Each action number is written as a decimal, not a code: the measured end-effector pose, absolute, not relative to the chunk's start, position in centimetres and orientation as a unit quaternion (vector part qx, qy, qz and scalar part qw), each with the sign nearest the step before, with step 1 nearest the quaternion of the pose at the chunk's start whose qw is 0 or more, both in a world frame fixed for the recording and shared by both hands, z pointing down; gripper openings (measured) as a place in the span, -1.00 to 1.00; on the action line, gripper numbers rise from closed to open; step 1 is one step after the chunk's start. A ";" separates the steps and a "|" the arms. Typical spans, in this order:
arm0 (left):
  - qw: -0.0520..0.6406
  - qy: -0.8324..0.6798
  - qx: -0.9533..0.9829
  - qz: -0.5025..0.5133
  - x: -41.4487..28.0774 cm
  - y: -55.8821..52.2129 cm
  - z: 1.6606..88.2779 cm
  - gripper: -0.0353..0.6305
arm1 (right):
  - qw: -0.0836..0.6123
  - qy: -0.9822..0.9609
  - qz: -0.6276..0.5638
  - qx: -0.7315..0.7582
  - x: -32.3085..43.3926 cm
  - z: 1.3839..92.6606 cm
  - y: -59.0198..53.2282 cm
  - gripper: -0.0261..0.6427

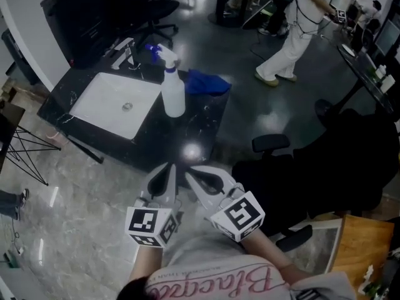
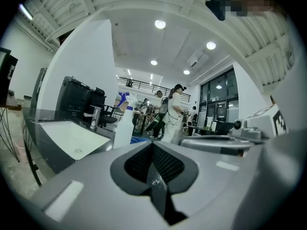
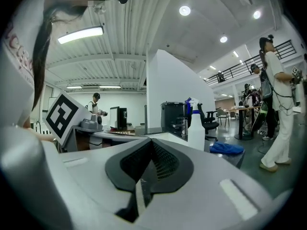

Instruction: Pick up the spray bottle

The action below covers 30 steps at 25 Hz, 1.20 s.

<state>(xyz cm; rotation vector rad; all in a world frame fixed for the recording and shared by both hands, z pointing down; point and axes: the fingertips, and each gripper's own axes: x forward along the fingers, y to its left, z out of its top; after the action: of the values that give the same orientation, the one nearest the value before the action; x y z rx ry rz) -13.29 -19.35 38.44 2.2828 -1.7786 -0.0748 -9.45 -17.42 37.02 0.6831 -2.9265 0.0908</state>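
Spray bottle [image 1: 173, 92]: white body, blue trigger head; stands upright on the black counter [image 1: 203, 127], just right of the sink basin [image 1: 100, 92]. No gripper touches it.
Bottle, seen from the grippers: appears beyond both jaw pairs, left of centre in the left gripper view [image 2: 123, 123] and right of centre in the right gripper view [image 3: 195, 126].
Left gripper [image 1: 167, 174]: jaws pressed together along their full length, nothing between them [image 2: 152, 145]. Held near the lower edge of the head view, well apart from the bottle.
Right gripper [image 1: 199, 177]: jaws together, nothing between them [image 3: 151, 143]. Held just beside the left gripper, with its marker cube toward the person.
Gripper aim: both point toward the counter.
Sink basin: white, rectangular, with a drain at its centre; set into the left part of the counter.
Faucet [image 1: 125, 52]: metal, at the far edge of the basin.
Blue cloth [image 1: 206, 83]: lies crumpled on the counter, just behind and to the right of the bottle.
Background: a person in white clothing [image 1: 294, 36] stands on the dark floor beyond the counter.
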 end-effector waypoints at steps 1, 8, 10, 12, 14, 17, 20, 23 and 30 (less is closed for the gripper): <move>0.119 -0.611 0.782 -0.026 -13.4 -20.3 38.3 -0.90 | 0.065 -0.972 0.028 0.225 -9.6 36.8 -18.4 -0.92; 0.073 -0.624 0.777 -0.026 -14.5 -27.7 36.7 -0.90 | 0.062 -0.975 0.033 0.213 -10.4 35.8 -25.6 -0.92; 0.071 -0.637 0.767 -0.029 -15.1 -29.7 36.8 -0.90 | 0.064 -0.976 0.030 0.205 -10.6 35.7 -27.3 -0.92; 0.068 -0.646 0.760 -0.029 -15.6 -31.5 37.4 -0.75 | 0.070 -0.977 0.030 0.200 -10.6 36.0 -29.0 -0.92; 0.066 -0.649 0.758 -0.011 -16.0 -33.4 38.5 -0.37 | 0.076 -0.977 0.030 0.197 -10.7 36.3 -30.6 -0.92; 0.059 -0.656 0.752 0.017 -16.6 -36.3 40.5 -0.05 | 0.079 -0.977 0.030 0.193 -10.8 36.4 -32.6 -0.92; 0.058 -0.659 0.749 0.032 -17.1 -39.3 42.3 0.46 | 0.090 -0.977 0.035 0.188 -11.0 37.0 -34.1 -0.92; 0.069 -0.661 0.746 0.053 -17.5 -41.6 44.3 0.57 | 0.102 -0.977 0.045 0.180 -11.1 37.9 -35.0 -0.91; 0.080 -0.656 0.747 0.066 -18.2 -44.2 46.1 0.59 | 0.119 -0.977 0.063 0.164 -11.6 39.6 -35.8 -0.92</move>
<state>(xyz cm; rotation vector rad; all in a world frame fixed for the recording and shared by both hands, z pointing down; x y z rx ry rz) -18.17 -44.23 46.07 2.2352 -1.9618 0.1983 -11.59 -35.79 39.55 0.4793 -2.8564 0.1839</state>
